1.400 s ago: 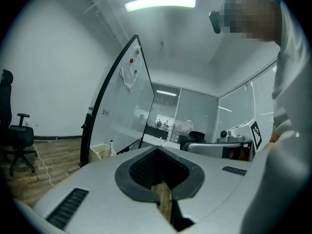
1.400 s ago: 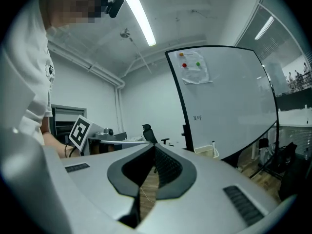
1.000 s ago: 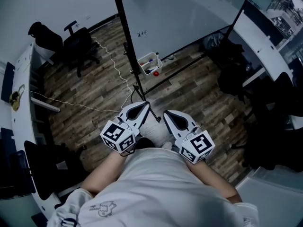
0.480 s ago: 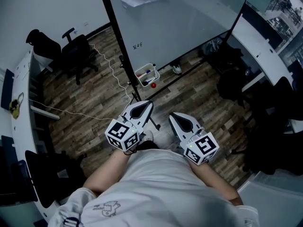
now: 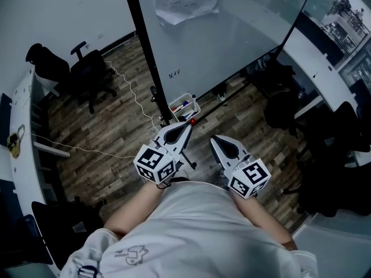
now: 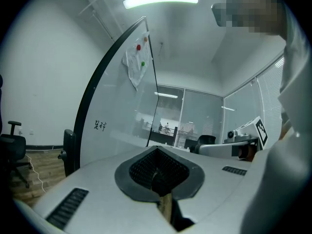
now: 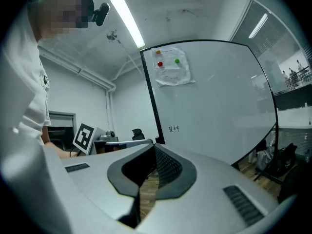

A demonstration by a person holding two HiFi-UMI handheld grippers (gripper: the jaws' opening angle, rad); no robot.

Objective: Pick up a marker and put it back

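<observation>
Big whiteboard point(image 5: 232, 33) straight ahead, wood floor point(image 5: 116, 126) underneath. Both tools sit low in front of the person: left tool point(image 5: 186, 127) has its jaws together, nothing in them, and right tool point(image 5: 216, 139) is the same (just a slit of floor between). The markers point(image 5: 181, 104) lie in the small white tray point(image 5: 172, 105) at the board's foot, just beyond the left tool's tip.

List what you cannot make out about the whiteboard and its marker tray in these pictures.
- Markers in the tray: head view, too small to count or to see caps; the left gripper overlaps the tray's near edge.
- Writing on the whiteboard: too small to read in any view.
- Paper sheet: print too small; the head view's top edge cuts it.
- Both gripper views: the tray lies outside them.
</observation>
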